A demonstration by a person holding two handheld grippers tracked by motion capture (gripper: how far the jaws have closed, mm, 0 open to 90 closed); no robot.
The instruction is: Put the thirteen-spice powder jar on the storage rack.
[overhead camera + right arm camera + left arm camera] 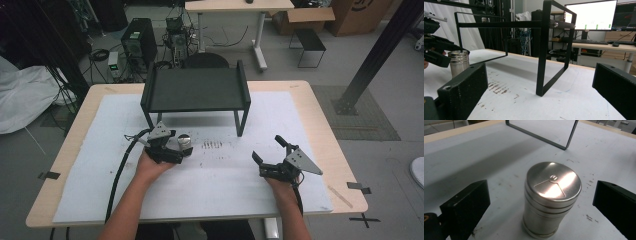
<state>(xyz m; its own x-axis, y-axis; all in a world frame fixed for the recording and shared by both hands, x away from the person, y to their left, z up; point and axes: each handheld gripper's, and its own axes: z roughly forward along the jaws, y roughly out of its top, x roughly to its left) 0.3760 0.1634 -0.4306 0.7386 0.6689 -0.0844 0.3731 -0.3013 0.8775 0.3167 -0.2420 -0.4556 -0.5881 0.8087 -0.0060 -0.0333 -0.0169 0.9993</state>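
A small brushed-metal canister (pixel 552 197) with a ribbed top stands upright on the white mat (pixel 220 175). In the left gripper view it sits between my two black jaws, with a gap on each side. My left gripper (pixel 180 144) is open around the canister (pixel 184 140) and does not touch it. My right gripper (pixel 268 149) is open and holds nothing, over the mat to the right. In the right gripper view the canister (pixel 459 63) stands far left, with the left gripper (pixel 439 50) around its top.
A black metal shelf stand (pixel 196 90) sits at the back middle of the mat; its leg frame (pixel 544 50) rises straight ahead of my right gripper. Dark scuff marks (pixel 212 145) lie on the mat right of the canister. Computers, cables and a desk fill the floor beyond the table.
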